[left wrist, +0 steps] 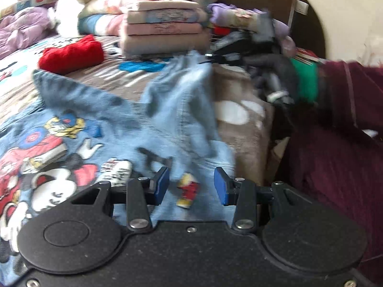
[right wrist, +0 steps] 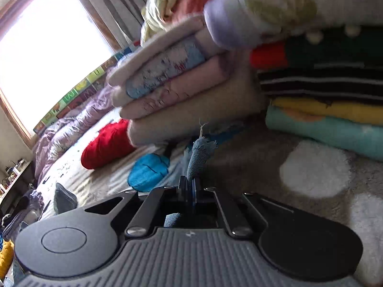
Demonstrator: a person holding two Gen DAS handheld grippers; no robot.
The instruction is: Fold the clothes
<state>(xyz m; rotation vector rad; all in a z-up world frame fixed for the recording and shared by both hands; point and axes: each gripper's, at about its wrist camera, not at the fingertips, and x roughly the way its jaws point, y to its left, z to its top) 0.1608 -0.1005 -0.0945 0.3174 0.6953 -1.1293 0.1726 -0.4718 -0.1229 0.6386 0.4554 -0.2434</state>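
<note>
The denim garment [left wrist: 134, 124], printed with cartoon figures, lies spread on the bed [left wrist: 115, 76] under and ahead of the left gripper [left wrist: 191, 186]. One part of it is lifted into a peak ahead of the jaws and runs up to the right, where the right gripper [left wrist: 275, 88] shows as a dark blurred shape beside a person's maroon sleeve [left wrist: 347, 110] with a green cuff. The garment's far edge ends in a raised corner to the upper left of the left jaws. Beyond that edge the patterned cover is bare as far as a red knit item [left wrist: 71, 55] and a stack of folded clothes [left wrist: 165, 26]. To the right of the jaws the bed edge drops off beside a brown blanket with white spots [left wrist: 239, 110].

The left jaws stand partly spread, the blue pads [left wrist: 162, 186] apart, with denim below the gap and nothing pinched between them.

In the right wrist view the right gripper [right wrist: 190, 186] has its jaws pressed together on a narrow frayed fold of denim [right wrist: 199, 155], which sticks up just past the tips. Close ahead of these jaws rises the pink and pale folded stack [right wrist: 172, 91], and to the right of it a second pile of striped, yellow and teal pieces [right wrist: 323, 100], leaving little room forward. To the left, the bed lies open toward a window [right wrist: 47, 47].
</note>
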